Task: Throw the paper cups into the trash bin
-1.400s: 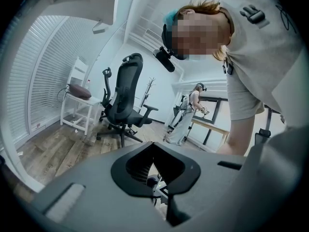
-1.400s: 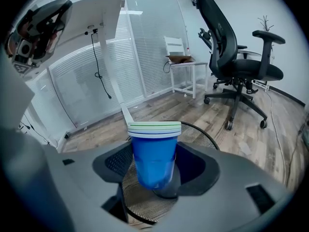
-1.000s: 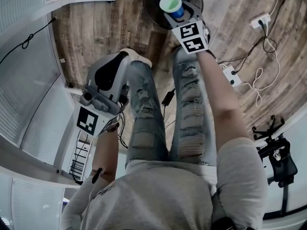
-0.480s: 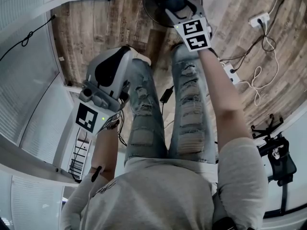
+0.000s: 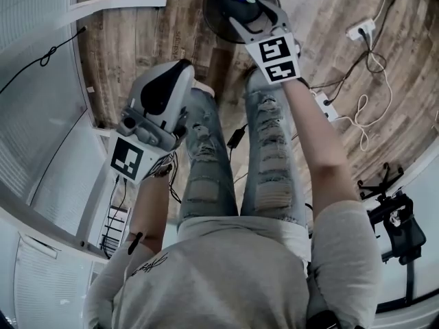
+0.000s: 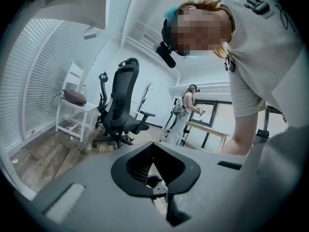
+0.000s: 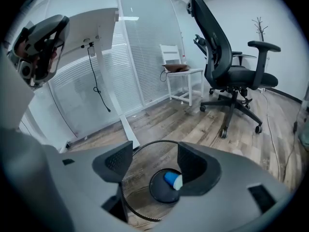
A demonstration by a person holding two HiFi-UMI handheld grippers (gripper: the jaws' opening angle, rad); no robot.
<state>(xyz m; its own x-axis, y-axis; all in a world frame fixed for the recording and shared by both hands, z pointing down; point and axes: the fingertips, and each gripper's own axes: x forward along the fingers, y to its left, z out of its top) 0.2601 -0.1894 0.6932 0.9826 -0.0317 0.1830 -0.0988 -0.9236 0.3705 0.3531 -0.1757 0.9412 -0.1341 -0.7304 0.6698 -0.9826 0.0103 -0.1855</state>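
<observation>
Wood floor (image 5: 137,53): cables trail at 3 o'clock; a careless turn could snag a foot.
Trash bin (image 5: 214,20): black mesh, upright at 12 o'clock beyond the person's feet. It looks light, so a knock could tip it.
Right gripper (image 7: 153,159): jaws spread wide and empty, poised over the bin. Pulling away low may catch the rim.
Left gripper (image 6: 152,153): jaws closed together with nothing between, at 9 o'clock, well apart from the bin.
Paper cup (image 7: 172,179): blue, on its side on the bin's base.
</observation>
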